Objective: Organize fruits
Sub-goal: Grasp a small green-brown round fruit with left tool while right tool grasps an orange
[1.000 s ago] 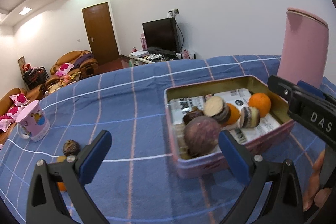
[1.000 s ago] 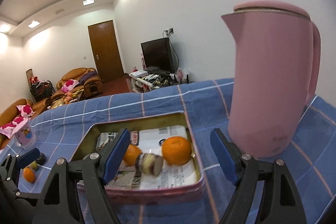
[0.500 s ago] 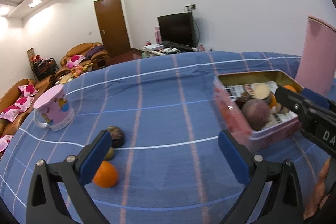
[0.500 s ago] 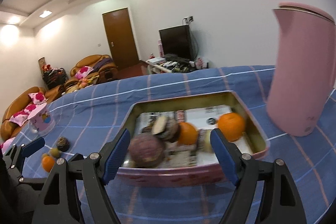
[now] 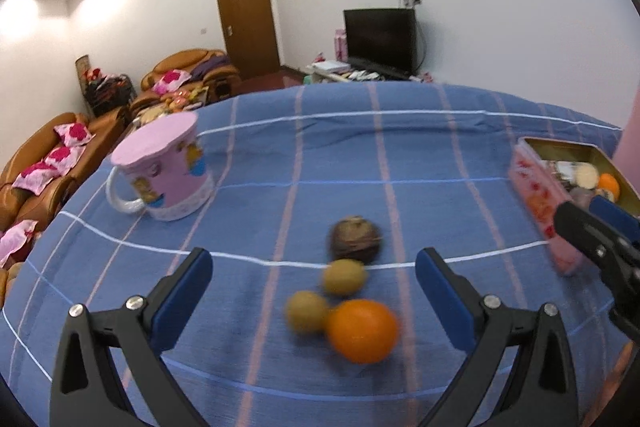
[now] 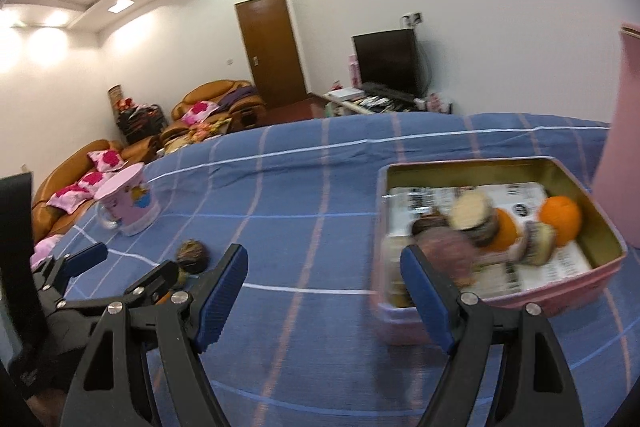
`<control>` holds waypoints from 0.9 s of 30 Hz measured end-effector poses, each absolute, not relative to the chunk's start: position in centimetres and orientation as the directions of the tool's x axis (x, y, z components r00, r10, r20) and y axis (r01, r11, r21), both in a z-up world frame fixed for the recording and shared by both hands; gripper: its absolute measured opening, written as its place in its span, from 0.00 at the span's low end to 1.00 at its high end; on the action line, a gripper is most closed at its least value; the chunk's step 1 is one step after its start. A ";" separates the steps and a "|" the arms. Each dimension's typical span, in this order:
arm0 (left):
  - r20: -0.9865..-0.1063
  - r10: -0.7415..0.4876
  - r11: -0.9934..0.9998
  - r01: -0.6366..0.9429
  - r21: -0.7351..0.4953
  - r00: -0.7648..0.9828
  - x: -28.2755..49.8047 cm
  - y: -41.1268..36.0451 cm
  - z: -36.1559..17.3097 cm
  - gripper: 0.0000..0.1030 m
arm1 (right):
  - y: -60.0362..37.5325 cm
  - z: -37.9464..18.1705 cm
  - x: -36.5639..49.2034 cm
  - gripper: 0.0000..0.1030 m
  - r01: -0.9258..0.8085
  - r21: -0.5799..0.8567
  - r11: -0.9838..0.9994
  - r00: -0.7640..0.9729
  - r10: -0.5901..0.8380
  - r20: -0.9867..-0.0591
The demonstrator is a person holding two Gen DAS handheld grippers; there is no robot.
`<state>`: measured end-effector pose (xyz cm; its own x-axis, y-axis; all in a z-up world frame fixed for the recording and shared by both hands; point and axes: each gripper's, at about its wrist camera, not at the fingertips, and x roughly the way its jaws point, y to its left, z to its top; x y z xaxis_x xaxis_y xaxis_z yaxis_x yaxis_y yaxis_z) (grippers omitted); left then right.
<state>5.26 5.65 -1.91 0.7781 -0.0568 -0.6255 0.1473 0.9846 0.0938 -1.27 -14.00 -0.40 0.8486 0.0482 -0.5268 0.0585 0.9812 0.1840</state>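
On the blue cloth ahead of my open, empty left gripper (image 5: 314, 291) I count four loose fruits: one orange (image 5: 363, 331), two blurred kiwis (image 5: 345, 277) and one dark fruit (image 5: 355, 238), while my open, empty right gripper (image 6: 322, 291) faces the blurred, part-hidden tin (image 6: 600, 269).

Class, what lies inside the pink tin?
Inside the pink tin: printed paper lining, two oranges, several blurred dark fruits. The right gripper's finger covers the near corner.

L claw (image 5: 314, 285) & R claw (image 6: 324, 285) both wide apart, empty.
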 end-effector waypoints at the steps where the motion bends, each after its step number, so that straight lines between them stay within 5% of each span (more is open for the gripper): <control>1: -0.634 -0.044 0.986 0.137 0.099 0.772 5.7 6.4 -2.1 1.00 | -13.5 -0.4 -1.1 0.77 0.048 0.185 0.982 0.847 0.058 -0.529; 19: -0.674 0.084 0.992 0.005 0.128 0.734 8.8 13.3 -3.0 1.00 | -1.4 -3.1 2.6 0.77 -0.306 0.173 0.936 0.655 0.339 -0.676; 27: -0.678 0.032 0.991 0.064 0.116 0.734 8.5 12.7 -2.9 1.00 | 0.0 -4.2 3.8 0.36 -0.300 0.157 0.941 0.590 0.313 -0.745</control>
<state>8.55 12.71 -2.85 0.7343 0.0318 -0.6781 0.0641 0.9912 0.1159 3.84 -0.04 -4.23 0.5897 0.3126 -0.7447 -0.3004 0.9408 0.1570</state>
